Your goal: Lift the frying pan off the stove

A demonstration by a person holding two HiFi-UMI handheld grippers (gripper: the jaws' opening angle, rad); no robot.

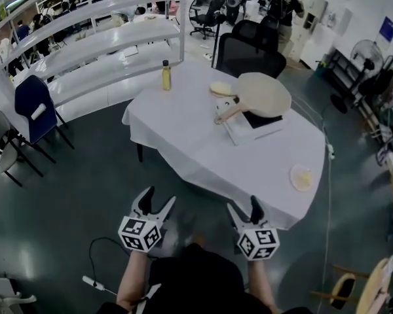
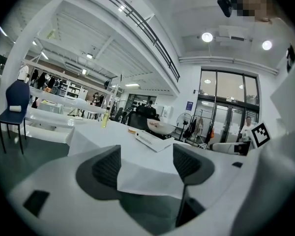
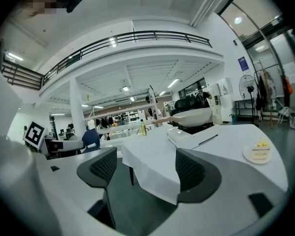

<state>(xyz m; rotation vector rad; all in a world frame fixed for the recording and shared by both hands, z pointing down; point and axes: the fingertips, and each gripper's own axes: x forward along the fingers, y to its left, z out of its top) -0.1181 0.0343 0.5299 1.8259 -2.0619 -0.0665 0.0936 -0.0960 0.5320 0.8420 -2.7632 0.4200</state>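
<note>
Worktop [image 1: 196, 142], draped in white cloth, has open dark floor [image 1: 65, 195] along its near edge. Toward its far side a flat white stove [image 1: 249, 131] carries the round, pale frying pan [image 1: 265, 93]. Left tool [image 1: 157, 201] and right tool [image 1: 245, 208] hang just short of that near edge, jaws spread wide, gripping nothing.

A pale, cream-coloured frying pan [image 1: 265, 93] sits upright on a flat white stove [image 1: 249, 131] with a black top, near the far side of the white-draped table [image 1: 196, 152]; its light wooden handle [image 1: 226, 114] juts past the stove's edge toward the table's middle.
</note>
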